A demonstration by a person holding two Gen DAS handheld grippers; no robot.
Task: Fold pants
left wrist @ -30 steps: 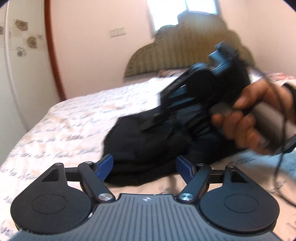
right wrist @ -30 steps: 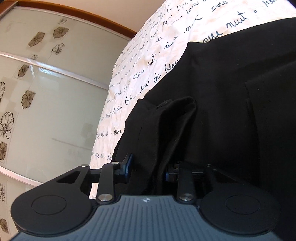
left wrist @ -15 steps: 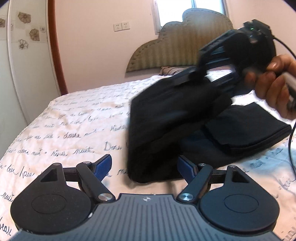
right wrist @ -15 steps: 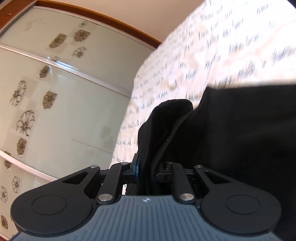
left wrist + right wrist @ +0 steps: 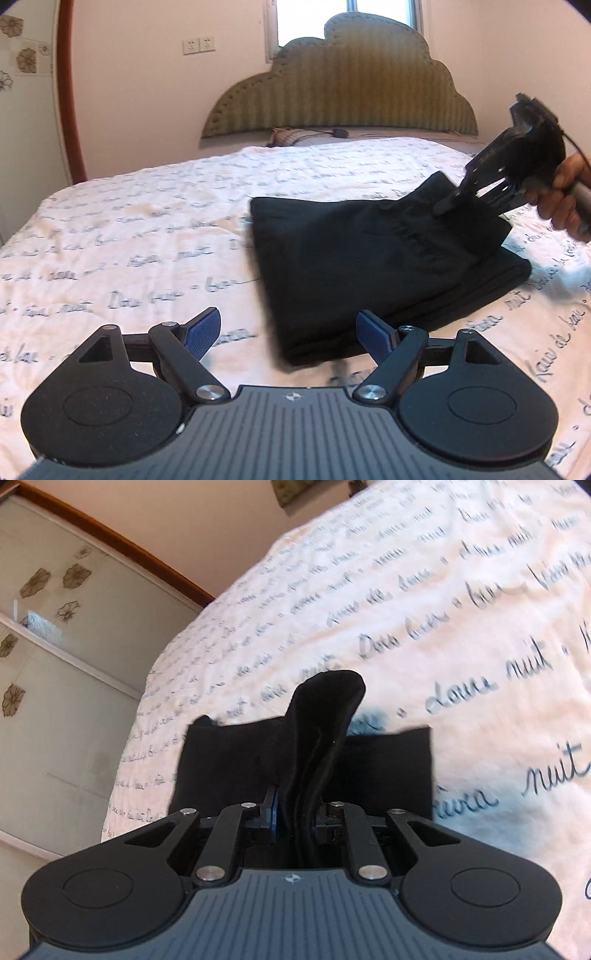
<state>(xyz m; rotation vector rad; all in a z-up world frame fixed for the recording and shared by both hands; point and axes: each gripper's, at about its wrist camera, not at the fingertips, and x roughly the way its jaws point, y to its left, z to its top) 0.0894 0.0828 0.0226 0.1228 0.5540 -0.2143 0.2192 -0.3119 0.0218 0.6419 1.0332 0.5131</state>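
Observation:
The black pants (image 5: 369, 266) lie folded in layers on the white bedsheet (image 5: 129, 240) with blue script. My left gripper (image 5: 288, 330) is open and empty, low over the sheet, just short of the pants' near corner. My right gripper (image 5: 448, 205) is shut on the far right edge of the pants' top layer and holds it lifted. In the right wrist view my right gripper (image 5: 295, 816) pinches a bunched fold of the pants (image 5: 321, 731), which sticks up past the fingertips.
An olive padded headboard (image 5: 340, 85) and a pillow (image 5: 288, 136) are at the far end of the bed. A wardrobe with flower-print doors (image 5: 55, 672) stands beside the bed. Open bedsheet lies left of the pants.
My right gripper has carried the top layer of the pants over to the right and lowered it, so the pants now lie flatter. My left gripper stayed open and drew back a little.

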